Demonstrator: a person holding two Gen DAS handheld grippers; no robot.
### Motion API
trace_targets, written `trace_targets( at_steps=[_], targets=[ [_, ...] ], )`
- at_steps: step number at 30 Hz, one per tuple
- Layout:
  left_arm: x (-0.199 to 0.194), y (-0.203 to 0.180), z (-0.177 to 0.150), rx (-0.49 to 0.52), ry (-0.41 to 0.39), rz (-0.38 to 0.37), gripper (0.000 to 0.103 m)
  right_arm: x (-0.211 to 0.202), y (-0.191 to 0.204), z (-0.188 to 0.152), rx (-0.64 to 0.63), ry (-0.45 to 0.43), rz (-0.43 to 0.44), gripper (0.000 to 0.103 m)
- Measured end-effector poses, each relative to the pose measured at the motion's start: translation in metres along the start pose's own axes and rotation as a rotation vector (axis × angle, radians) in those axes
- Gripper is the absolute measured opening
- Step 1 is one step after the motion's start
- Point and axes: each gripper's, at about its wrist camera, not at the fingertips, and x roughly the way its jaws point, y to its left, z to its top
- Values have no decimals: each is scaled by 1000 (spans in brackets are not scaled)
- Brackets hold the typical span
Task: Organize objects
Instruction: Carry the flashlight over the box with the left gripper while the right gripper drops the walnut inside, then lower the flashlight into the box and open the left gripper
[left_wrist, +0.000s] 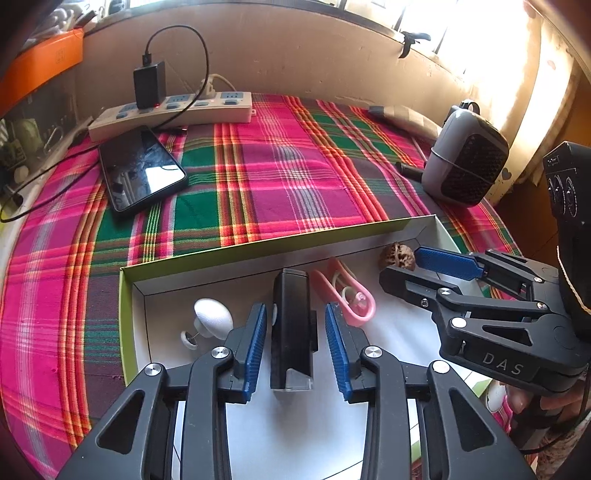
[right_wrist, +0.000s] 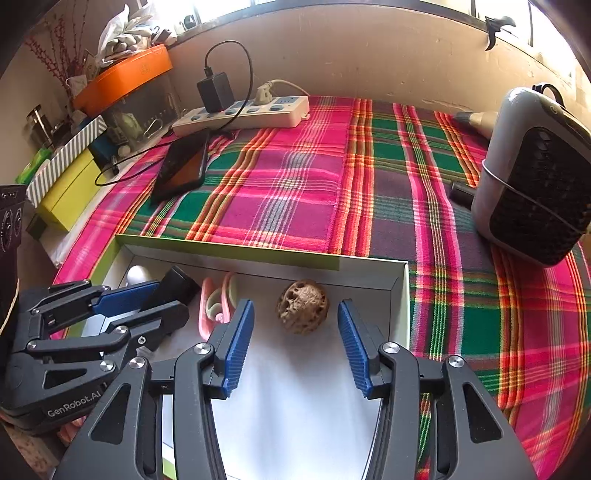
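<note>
A shallow white box with a green rim (left_wrist: 258, 246) (right_wrist: 229, 250) lies on the plaid cloth. In it are a black rectangular block (left_wrist: 290, 328) (right_wrist: 173, 286), a pink clip (left_wrist: 345, 293) (right_wrist: 212, 304), a white knob-shaped piece (left_wrist: 212, 317) (right_wrist: 136, 275) and a brown walnut (left_wrist: 397, 254) (right_wrist: 303, 306). My left gripper (left_wrist: 295, 347) (right_wrist: 147, 299) is open, its pads on either side of the black block with gaps. My right gripper (right_wrist: 295, 343) (left_wrist: 421, 266) is open, just short of the walnut.
On the plaid cloth (left_wrist: 280, 166) lie a black phone (left_wrist: 142, 168) (right_wrist: 183, 166), a white power strip with a black charger (left_wrist: 173, 110) (right_wrist: 243, 112) and a grey speaker-like device (left_wrist: 463, 158) (right_wrist: 535, 177). An orange-lidded container (right_wrist: 125, 77) and boxes stand at left.
</note>
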Motion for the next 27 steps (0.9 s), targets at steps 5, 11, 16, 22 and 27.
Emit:
trace_targets(
  at_steps=[5, 11, 16, 22, 27],
  targets=[
    [-8, -2, -3, 0, -12, -2, 32, -7, 2, -2, 2, -14, -4, 49],
    [-23, -4, -10, -2, -36, -4, 32, -22, 4, -7, 12, -39, 8, 49],
    [-42, -7, -21, 8, -81, 12, 32, -40, 6, -19, 16, -67, 6, 49],
    [-65, -8, -38, 15, -141, 19, 32, -67, 9, -37, 15, -113, -5, 49],
    [-81, -10, -52, 17, -163, 22, 32, -85, 12, -54, 20, -145, -13, 49]
  ],
)
